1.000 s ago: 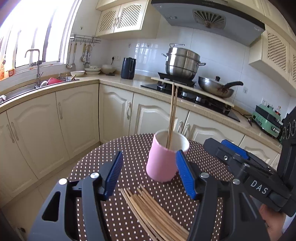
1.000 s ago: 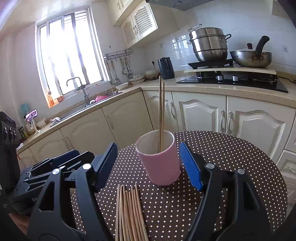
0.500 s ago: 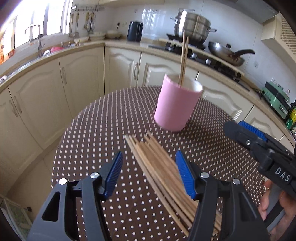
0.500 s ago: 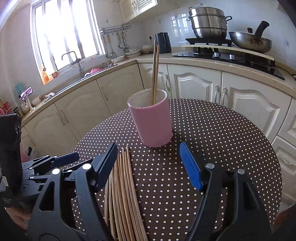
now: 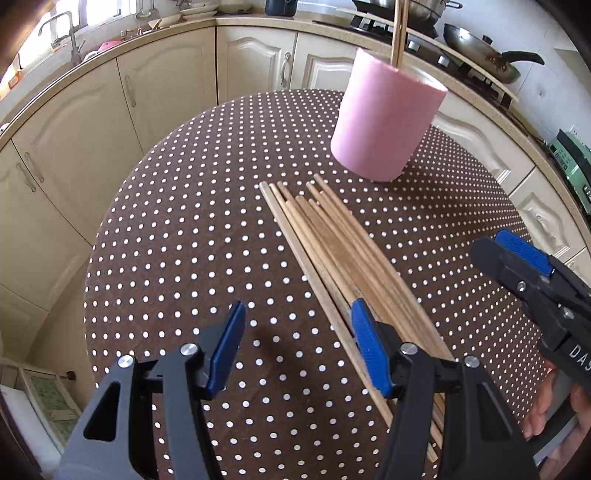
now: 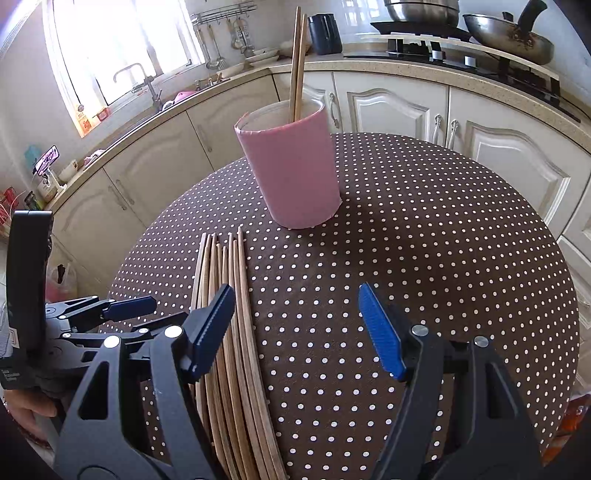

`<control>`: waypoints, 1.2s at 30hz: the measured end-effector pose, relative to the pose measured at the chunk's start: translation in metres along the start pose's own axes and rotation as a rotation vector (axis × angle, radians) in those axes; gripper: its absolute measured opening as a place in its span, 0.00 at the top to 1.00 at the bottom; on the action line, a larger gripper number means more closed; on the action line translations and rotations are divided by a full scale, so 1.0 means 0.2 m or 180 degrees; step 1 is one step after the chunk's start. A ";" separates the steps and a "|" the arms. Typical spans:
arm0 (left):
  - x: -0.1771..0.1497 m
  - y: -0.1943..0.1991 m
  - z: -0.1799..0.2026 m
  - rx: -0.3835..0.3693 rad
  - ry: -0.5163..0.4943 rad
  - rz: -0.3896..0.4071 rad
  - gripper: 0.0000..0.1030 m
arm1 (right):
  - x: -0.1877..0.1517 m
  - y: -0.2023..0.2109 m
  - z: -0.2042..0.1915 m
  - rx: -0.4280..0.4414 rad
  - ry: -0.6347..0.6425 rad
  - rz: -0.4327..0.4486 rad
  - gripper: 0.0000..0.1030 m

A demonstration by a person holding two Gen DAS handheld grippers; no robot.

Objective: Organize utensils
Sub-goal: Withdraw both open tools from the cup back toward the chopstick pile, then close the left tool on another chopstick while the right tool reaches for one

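We hold both tools tilted steeply down over the round, polka-dotted counter (image 5: 177, 229). In the left wrist view the left tool (image 5: 295, 343) fills the lower middle of the frame, its blue pads spread apart with nothing between them; the right-hand pad sits just over the near edge of the bundle of wooden chopsticks (image 5: 343, 254), though we cannot tell whether it touches them. The bundle lies flat and runs diagonally from the centre of the frame toward the lower right. Beyond its far ends, at upper right of centre, stands the pink cup (image 5: 384, 122) — upright, with two chopsticks (image 5: 399, 33) standing in it.

In the right wrist view the right tool (image 6: 295, 328) is likewise spread wide and empty. Its left pad hangs over the chopstick bundle (image 6: 232, 332), which runs up the lower left of the frame, while its right pad is over bare cloth. The pink cup (image 6: 295, 173) stands just past the bundle's tips, at upper centre.

The left tool (image 6: 125, 317) shows at the left edge of that view, with a hand (image 6: 26, 410) gripping its handle below — and in the left wrist view the right tool (image 5: 524, 269) enters at the right edge, fingers (image 5: 543, 410) wrapped round its grip.
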State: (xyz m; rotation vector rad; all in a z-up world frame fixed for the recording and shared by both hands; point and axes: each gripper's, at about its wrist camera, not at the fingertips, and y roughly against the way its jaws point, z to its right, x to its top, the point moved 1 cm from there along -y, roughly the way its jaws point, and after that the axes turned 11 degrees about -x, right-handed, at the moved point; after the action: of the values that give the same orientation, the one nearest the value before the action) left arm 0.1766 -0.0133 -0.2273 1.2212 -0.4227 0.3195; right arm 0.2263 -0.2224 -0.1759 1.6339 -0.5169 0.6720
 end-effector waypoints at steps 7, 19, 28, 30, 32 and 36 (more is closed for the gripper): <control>0.00 -0.03 0.01 0.0114 -0.0028 -0.0078 0.43 | -0.01 -0.01 0.00 0.0025 -0.0007 -0.0029 0.33; 0.08 -0.10 0.05 0.0144 -0.0059 -0.0193 0.42 | 0.01 -0.05 -0.01 0.0021 0.0059 -0.0144 0.33; 0.11 -0.14 0.07 0.0312 -0.0222 -0.0242 0.43 | 0.02 -0.09 -0.04 -0.0012 0.0145 -0.0273 0.33; 0.12 -0.15 0.09 0.0343 -0.0274 -0.0229 0.45 | 0.02 -0.10 -0.05 -0.0024 0.0170 -0.0310 0.33; 0.13 -0.16 0.10 0.0314 -0.0310 -0.0250 0.52 | 0.02 -0.12 -0.06 -0.0043 0.0198 -0.0352 0.33; 0.14 -0.15 0.08 0.0285 -0.0377 -0.0229 0.69 | 0.02 -0.14 -0.08 -0.0094 0.0315 -0.0437 0.33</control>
State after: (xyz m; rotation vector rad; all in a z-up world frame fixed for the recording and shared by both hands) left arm 0.2133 -0.0380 -0.2343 1.3440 -0.4696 0.2068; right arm 0.2452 -0.2026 -0.1923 1.5840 -0.3384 0.6364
